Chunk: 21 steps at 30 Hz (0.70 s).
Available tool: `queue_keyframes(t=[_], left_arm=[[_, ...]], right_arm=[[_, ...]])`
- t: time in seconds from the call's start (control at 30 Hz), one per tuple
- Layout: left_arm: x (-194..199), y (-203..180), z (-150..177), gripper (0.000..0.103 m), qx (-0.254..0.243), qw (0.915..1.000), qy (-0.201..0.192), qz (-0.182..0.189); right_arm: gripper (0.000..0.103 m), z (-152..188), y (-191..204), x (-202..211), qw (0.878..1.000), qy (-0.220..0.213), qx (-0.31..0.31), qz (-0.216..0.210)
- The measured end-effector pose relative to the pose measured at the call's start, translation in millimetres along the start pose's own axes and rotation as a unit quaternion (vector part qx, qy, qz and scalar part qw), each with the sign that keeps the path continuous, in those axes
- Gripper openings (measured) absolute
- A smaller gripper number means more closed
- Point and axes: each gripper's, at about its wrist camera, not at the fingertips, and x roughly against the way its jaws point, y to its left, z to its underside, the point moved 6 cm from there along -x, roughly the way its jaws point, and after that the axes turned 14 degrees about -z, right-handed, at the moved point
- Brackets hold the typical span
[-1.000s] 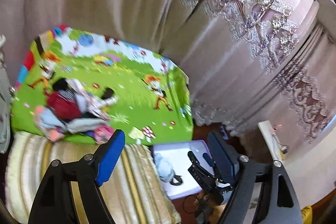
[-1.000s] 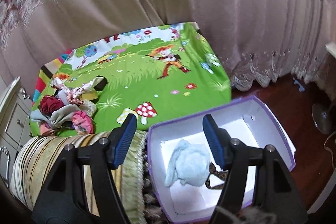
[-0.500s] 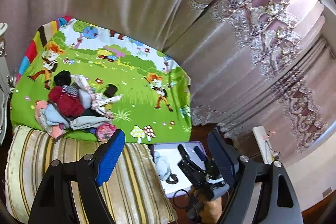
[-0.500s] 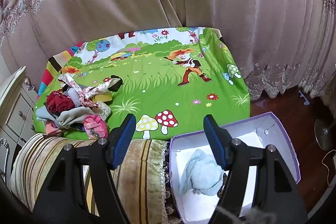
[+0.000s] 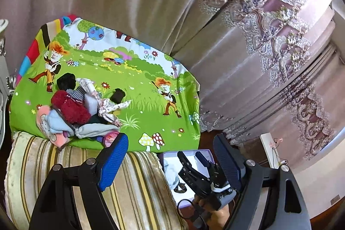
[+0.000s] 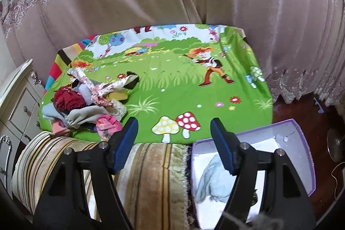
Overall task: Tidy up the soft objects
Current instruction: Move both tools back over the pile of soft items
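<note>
Right wrist view: the right gripper (image 6: 173, 133), empty, jaws just widening, had swung from the purple box (image 6: 301, 133) toward the clothes pile (image 6: 86, 105); the left gripper (image 5: 170, 154) stood open, empty. 1 towel (image 6: 211, 182) lay boxed.

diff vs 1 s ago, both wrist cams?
Both grippers swung from the box side toward the bed: the purple box slid right and low in both views, the clothes pile drew nearer. Right gripper jaws have just been opening, nothing between them. Left gripper open, empty. Unchanged: pile, light blue cloth in the box.
</note>
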Motion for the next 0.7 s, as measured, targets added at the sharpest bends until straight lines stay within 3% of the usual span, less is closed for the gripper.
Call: queue_keyframes(t=[0.1,0.23,0.4,0.6,0.7], left_arm=[[-16,39,-9,0.082,0.014,0.9987,-0.032,-0.038],[-50,106,-15,0.082,0.056,0.9939,-0.032,-0.089],[-83,172,-14,0.082,0.068,0.9855,-0.036,-0.151],[-107,201,-10,0.082,0.030,0.9800,-0.037,-0.193],[-119,195,-8,0.082,0.000,0.9829,-0.027,-0.182]], right_arm=[[0.073,1,11,-13,1.000,0.013,0.005,-0.013],[0.074,0,34,-32,0.999,0.026,0.018,-0.041],[0.074,3,54,-54,0.996,0.050,0.028,-0.065],[0.074,2,70,-76,0.994,0.068,0.048,-0.068],[0.074,1,76,-86,0.993,0.076,0.048,-0.077]])
